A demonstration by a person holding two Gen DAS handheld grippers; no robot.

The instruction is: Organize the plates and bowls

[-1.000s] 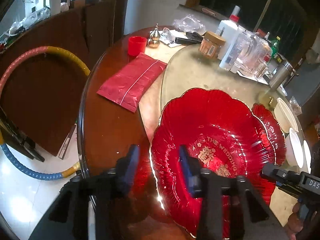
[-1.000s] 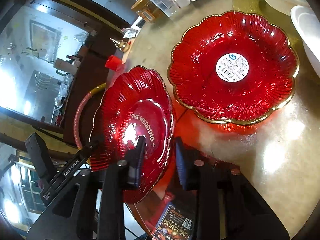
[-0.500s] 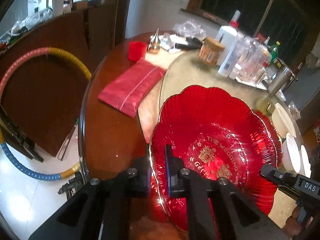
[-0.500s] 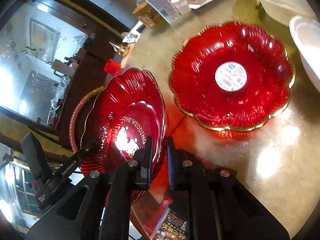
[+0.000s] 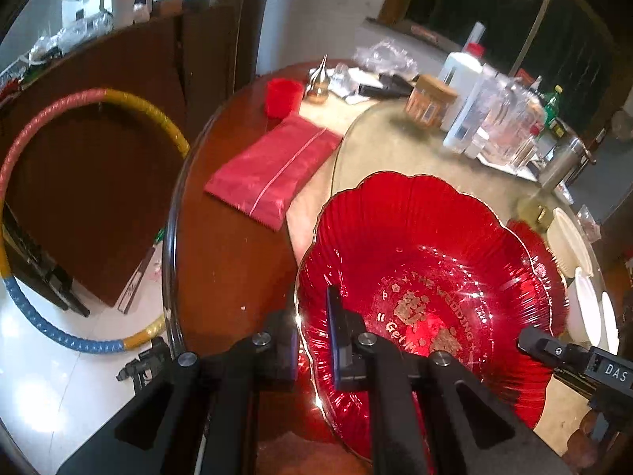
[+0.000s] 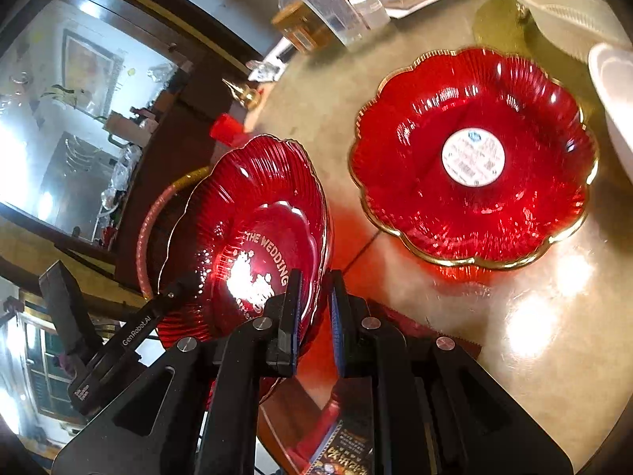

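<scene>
Clamping both grippers on the same dish: my left gripper [image 5: 312, 340] has just closed down onto the near-left rim of the red wedding plate [image 5: 427, 277], one finger under the rim, one on the inside face; my right gripper [image 6: 314, 316] has just closed on the opposite edge, rim pinched between its pads. Both are nearly closed, holding only the thin lip. In the right wrist view the plate looks tilted and clear of the table, spanning between the two hands. Key relation: the second red plate [image 6: 474, 158], with the round sticker, lies flat on the glass turntable [image 6: 554, 336] ahead and to the right of the right gripper, so the right hand is nearer to it. My read: stacking means carrying the held plate toward that side. White bowls [image 6: 569, 8] sit just beyond it.
</scene>
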